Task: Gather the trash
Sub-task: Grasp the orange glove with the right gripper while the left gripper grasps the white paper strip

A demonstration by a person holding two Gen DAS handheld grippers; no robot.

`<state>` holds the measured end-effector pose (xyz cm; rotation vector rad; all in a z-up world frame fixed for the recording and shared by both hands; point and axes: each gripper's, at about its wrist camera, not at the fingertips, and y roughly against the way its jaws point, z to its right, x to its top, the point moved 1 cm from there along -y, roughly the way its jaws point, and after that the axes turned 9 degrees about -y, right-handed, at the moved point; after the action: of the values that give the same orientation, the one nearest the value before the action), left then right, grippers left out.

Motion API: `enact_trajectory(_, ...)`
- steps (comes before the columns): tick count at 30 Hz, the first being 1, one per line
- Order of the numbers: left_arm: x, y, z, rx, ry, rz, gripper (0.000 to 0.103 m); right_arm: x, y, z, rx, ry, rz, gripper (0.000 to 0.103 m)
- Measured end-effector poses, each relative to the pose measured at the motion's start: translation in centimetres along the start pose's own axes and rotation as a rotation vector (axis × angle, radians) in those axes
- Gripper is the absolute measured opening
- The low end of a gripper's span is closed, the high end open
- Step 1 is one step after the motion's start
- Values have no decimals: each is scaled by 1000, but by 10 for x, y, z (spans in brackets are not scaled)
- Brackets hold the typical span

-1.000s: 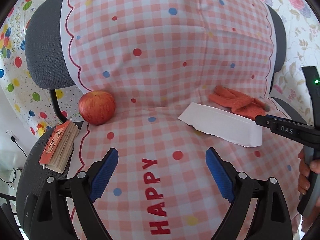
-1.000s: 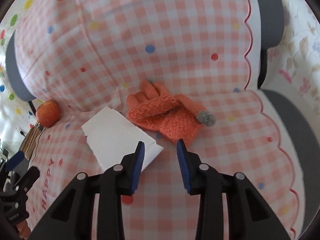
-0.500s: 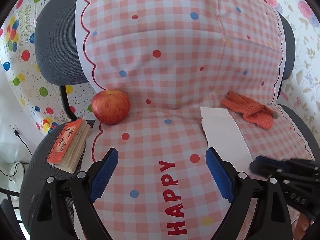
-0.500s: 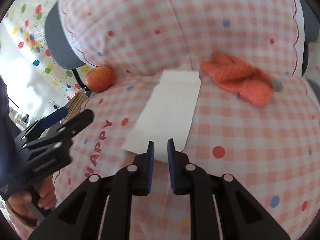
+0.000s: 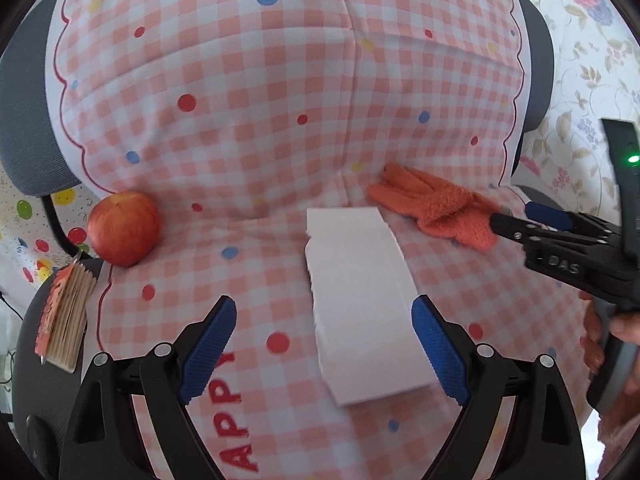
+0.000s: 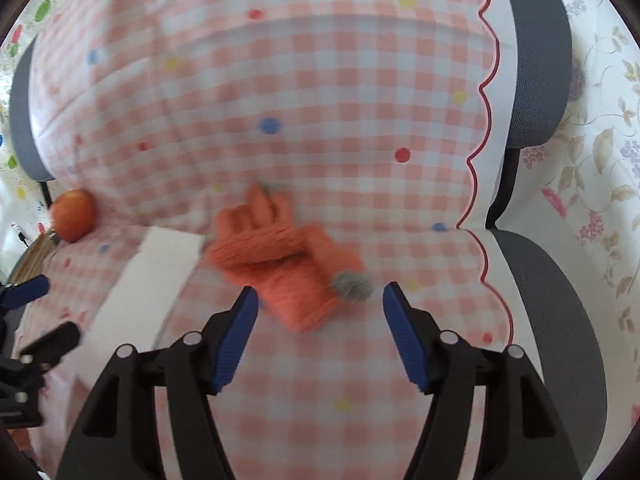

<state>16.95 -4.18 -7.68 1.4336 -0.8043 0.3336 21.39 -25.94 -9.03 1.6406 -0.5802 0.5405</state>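
A white sheet of paper (image 5: 360, 304) lies lengthways on the checked chair cover, its near part between the fingers of my left gripper (image 5: 322, 320), which is open and not touching it. An orange knitted glove (image 6: 280, 256) with a grey pompom lies at the seat's back. My right gripper (image 6: 320, 300) hovers over the glove's near end; its jaws are opening and the pads press on nothing. In the left wrist view the right gripper (image 5: 516, 218) comes in from the right beside the glove (image 5: 436, 208). The paper (image 6: 148, 280) shows left of the glove.
A red apple (image 5: 124, 234) rests at the seat's back left, and a small spiral notebook (image 5: 64, 320) lies on the grey chair edge below it. A hand (image 5: 612, 340) holds the right gripper. Floral and dotted cloths hang behind the chair. My left gripper (image 6: 40, 316) shows at the left edge.
The right gripper went nearly shut at the paper's near edge, then swung right over the glove with its jaws wide. The paper has turned lengthways and now lies between the left fingers.
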Motion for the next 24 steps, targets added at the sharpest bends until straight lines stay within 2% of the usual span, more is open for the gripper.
enact_trajectory(6, 15, -21, 1, 24, -11, -13, 89, 9, -39, -7, 20, 50, -71, 65)
enact_trajectory(9, 16, -30, 1, 23, -10, -29, 89, 1, -43, -12, 36, 46, -83, 54)
enact_trajectory(10, 15, -32, 2, 23, -10, -34, 89, -2, -40, -12, 48, 37, -85, 46)
enact_trajectory(13, 10, -34, 3, 25, -14, -47, 89, -15, -25, -14, 35, 39, -73, 27)
enact_trajectory(16, 8, -29, 5, 19, -15, -46, 89, -26, -2, -5, 15, -2, -35, 17)
enact_trajectory(21, 7, -25, 18, 17, -47, -60, 89, -35, 55, 26, -11, -119, 61, 16)
enact_trajectory(24, 5, -29, 24, 3, -26, -88, 89, -41, 78, 42, 14, -168, 80, 16)
